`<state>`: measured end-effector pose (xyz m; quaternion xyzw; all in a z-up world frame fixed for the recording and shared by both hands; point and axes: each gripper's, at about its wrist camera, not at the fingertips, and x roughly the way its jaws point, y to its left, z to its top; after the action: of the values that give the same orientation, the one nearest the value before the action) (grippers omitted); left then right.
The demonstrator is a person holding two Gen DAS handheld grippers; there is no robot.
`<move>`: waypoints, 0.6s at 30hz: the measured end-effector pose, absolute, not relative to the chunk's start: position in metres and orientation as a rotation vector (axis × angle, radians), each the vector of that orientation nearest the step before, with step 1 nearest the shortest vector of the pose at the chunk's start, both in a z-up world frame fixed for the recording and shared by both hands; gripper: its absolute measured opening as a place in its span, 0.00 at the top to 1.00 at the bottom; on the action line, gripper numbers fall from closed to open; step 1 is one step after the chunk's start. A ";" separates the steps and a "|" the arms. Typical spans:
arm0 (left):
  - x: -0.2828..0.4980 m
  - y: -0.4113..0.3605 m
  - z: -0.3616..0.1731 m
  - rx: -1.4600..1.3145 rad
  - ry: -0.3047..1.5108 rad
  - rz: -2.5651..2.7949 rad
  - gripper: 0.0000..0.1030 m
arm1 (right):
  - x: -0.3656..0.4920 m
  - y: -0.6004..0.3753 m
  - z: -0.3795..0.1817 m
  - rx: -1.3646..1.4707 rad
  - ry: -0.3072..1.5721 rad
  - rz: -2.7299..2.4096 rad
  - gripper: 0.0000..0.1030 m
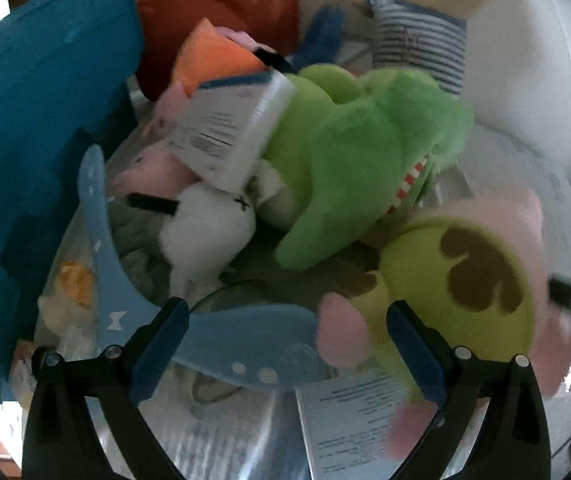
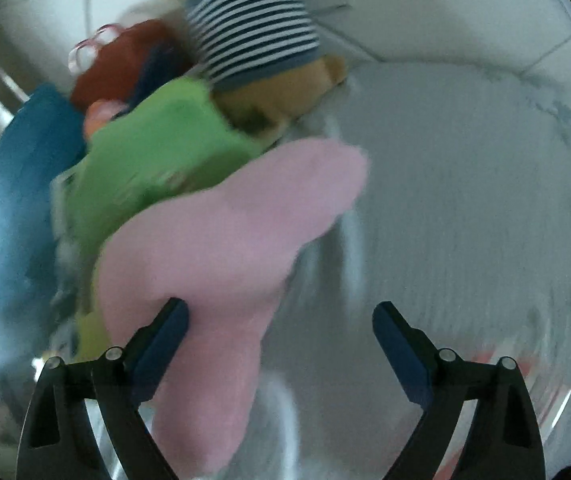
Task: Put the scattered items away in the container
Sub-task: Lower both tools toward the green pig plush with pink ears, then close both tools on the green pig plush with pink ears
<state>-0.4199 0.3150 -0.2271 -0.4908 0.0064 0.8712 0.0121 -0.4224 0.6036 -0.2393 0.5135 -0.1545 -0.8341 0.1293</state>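
Observation:
My left gripper (image 1: 287, 326) is open above a pile of toys in a clear container (image 1: 525, 168). The pile holds a green plush crocodile (image 1: 349, 164), a pink and yellow plush (image 1: 473, 280), a white plush (image 1: 209, 232), a blue hanger (image 1: 245, 340) and a white box (image 1: 237, 132). My right gripper (image 2: 281, 326) is open; the pink plush (image 2: 221, 248) lies against its left finger (image 2: 165, 332), with the green crocodile (image 2: 153, 160) behind it. A striped-shirt bear (image 2: 253, 24) leans on the pile, also in the left wrist view (image 1: 417, 36).
A blue cushion (image 1: 37, 140) lies left of the pile and a red bag (image 1: 221, 16) behind it. A grey-white surface (image 2: 465, 200) spreads right of the toys. White wall panels (image 1: 525, 60) stand behind.

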 end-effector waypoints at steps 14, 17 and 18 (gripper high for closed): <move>-0.348 0.363 -0.196 -1.419 0.019 2.601 0.02 | -0.343 0.587 -0.234 1.485 -0.443 -2.411 0.00; -0.348 0.382 -0.206 -1.443 0.054 2.577 0.02 | -0.343 0.611 -0.219 1.441 -0.450 -2.476 0.00; -0.350 0.386 -0.209 -1.447 0.060 2.570 0.02 | -0.344 0.618 -0.215 1.429 -0.452 -2.493 0.00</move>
<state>-0.3498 0.3862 -0.2087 -0.4884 0.0202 0.8671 0.0958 -0.3444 0.6176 -0.2153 0.4880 -0.1543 -0.8512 0.1160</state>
